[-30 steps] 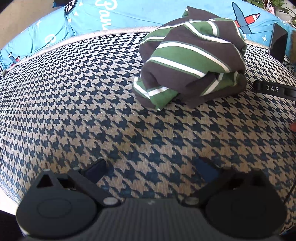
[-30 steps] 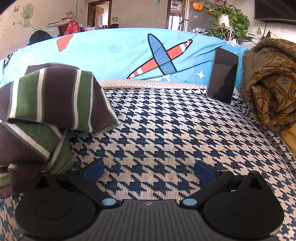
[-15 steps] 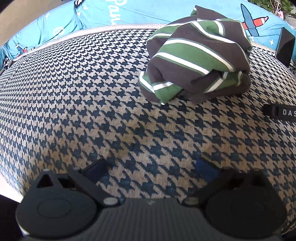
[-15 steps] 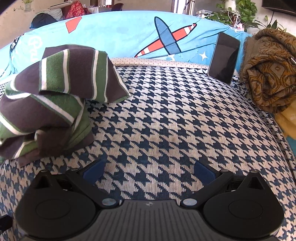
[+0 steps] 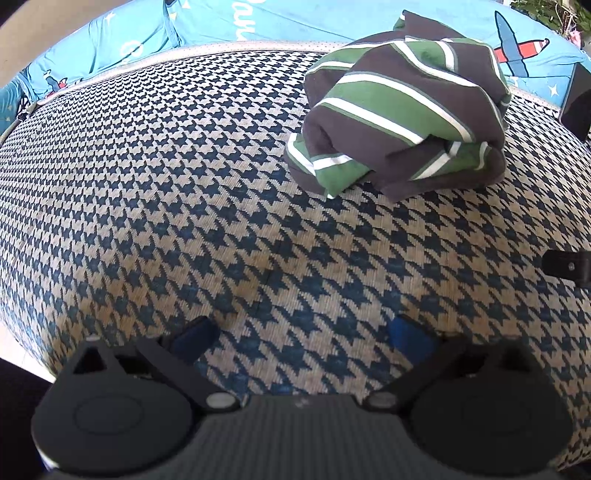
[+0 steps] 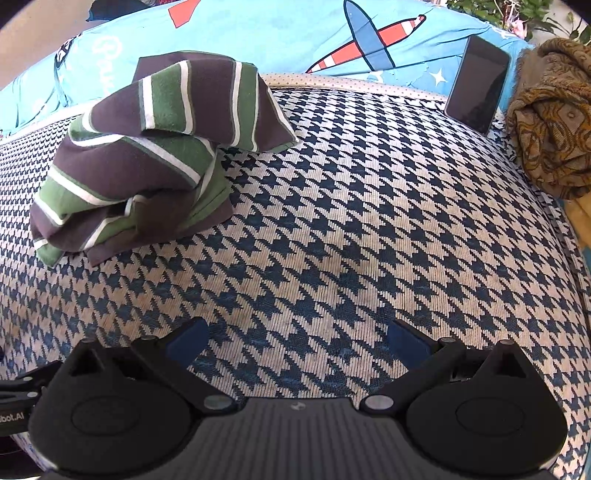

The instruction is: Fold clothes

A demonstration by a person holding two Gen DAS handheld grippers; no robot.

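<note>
1. The houndstooth cushion [image 5: 184, 184], navy on beige, fills most of what I see from both wrists; it is the surface everything lies on.
2. Behind it runs a light-blue cover [image 6: 295, 33] printed with a red-and-white striped plane, along the cushion's far edge.
3. The striped garment [image 5: 402, 110], dark brown with green and white bands, sits bundled in a loose heap on the far part of the cushion. From my left wrist it is ahead and to the right; from my right wrist it [image 6: 147, 155] is ahead and to the left. Neither gripper touches it.
4. A brown patterned blanket [image 6: 550, 118] is piled at the cushion's far right edge.
5. A dark phone [image 6: 478, 83] leans upright against the blue cover, just beside that blanket.
6. My left gripper [image 5: 301, 336] hangs over bare cushion, fingers spread wide, holding nothing.
7. My right gripper [image 6: 299, 338] is likewise spread wide and empty, well apart from the garment.
</note>
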